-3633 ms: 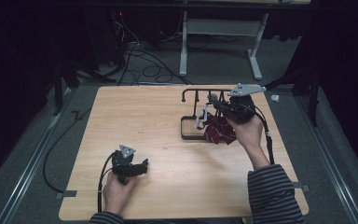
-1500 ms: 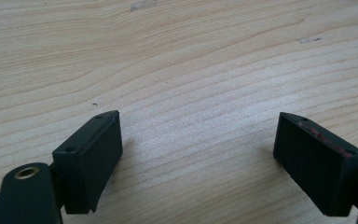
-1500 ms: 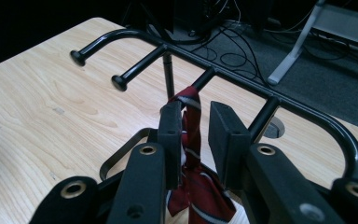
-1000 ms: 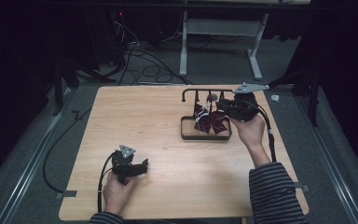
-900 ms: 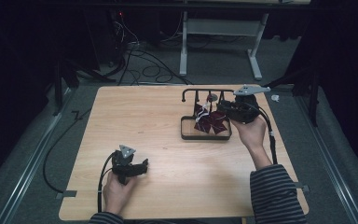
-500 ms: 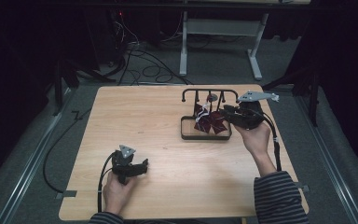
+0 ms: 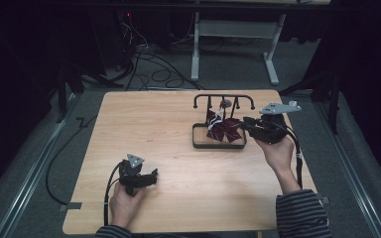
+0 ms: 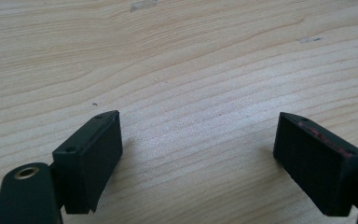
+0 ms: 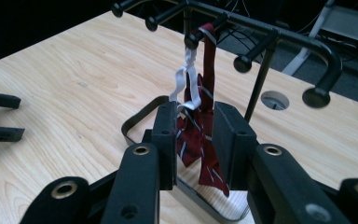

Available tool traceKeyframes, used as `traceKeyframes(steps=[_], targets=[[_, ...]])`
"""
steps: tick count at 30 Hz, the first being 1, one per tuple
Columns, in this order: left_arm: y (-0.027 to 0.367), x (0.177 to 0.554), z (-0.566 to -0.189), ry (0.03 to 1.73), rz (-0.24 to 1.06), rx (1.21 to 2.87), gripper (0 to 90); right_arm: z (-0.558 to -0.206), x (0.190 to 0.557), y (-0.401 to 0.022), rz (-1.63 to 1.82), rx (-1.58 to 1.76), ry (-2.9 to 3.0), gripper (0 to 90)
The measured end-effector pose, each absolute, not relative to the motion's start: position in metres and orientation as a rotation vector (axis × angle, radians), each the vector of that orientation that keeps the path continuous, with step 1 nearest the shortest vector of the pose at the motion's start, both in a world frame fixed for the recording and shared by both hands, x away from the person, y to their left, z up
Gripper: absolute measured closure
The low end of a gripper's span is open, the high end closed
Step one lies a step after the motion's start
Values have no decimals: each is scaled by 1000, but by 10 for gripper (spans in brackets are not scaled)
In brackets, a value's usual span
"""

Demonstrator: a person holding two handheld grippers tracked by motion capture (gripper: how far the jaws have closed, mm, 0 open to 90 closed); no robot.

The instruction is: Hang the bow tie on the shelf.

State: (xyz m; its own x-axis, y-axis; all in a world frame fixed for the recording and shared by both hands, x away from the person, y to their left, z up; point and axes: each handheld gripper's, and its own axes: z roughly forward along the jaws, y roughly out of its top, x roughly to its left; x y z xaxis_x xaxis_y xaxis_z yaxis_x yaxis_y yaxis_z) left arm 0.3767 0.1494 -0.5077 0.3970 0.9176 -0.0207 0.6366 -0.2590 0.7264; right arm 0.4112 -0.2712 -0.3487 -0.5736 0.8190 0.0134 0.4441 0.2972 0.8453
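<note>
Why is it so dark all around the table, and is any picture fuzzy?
High view: light falls on the table, the floor behind stays black. Right gripper view: near jaws soft, red bow and rack sharp. Left gripper view: wood grain bright and clear.

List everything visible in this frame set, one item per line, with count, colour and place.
Table: one, light wood, centre of the high view.
Rack: one, black metal, pegs on a top bar over a tray base, far right part of the table.
Bow tie: one, dark red with pale stripes, hanging from a rack peg by its white strap, reaching down to the tray.
Desk frame: one, white legs, on the floor behind the table.
Cables: several, black, on the floor behind the table.
Left hand-held gripper: one, black, near left of the table, jaws open over bare wood.
Right hand-held gripper: one, black, beside the rack, jaws on either side of the bow tie.
Sleeve: one, striped, right forearm.
</note>
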Motion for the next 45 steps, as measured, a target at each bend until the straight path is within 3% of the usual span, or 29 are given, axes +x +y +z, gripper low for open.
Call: traceKeyframes(steps=[45], targets=[[149,377,-508,1323,545,1997,158,-385,386,-295,1221,1227,2175,712]])
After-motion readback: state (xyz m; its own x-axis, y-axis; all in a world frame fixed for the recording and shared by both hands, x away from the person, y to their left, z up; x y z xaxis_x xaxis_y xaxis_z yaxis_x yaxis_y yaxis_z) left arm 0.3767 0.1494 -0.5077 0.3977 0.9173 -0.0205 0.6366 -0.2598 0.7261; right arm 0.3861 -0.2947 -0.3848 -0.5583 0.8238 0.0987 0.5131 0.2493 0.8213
